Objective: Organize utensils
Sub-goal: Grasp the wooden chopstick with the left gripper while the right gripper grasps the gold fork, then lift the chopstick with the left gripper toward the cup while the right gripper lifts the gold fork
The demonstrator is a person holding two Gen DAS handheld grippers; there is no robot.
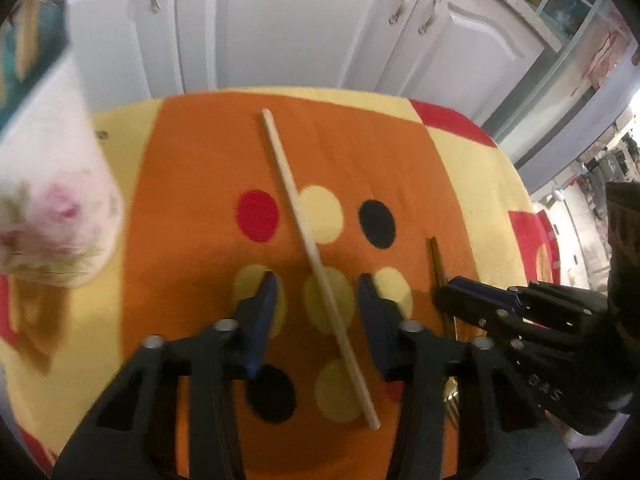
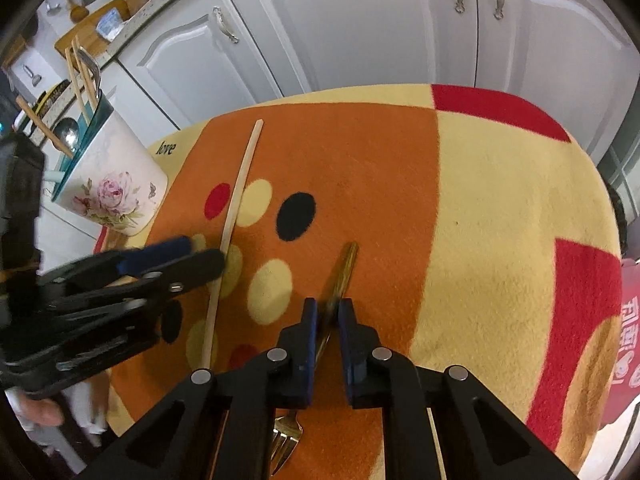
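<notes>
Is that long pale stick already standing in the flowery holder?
No, the chopstick lies flat on the mat, while the flowered holder stands off to the side.

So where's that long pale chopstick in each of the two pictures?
Left wrist view: the chopstick runs from upper centre down to lower centre, between the fingers of the left gripper.
Right wrist view: it lies left of centre, slanting up to the right, with the left gripper at its middle.
Shared landmark: the black dot on the orange cloth, just right of the chopstick in both.
</notes>
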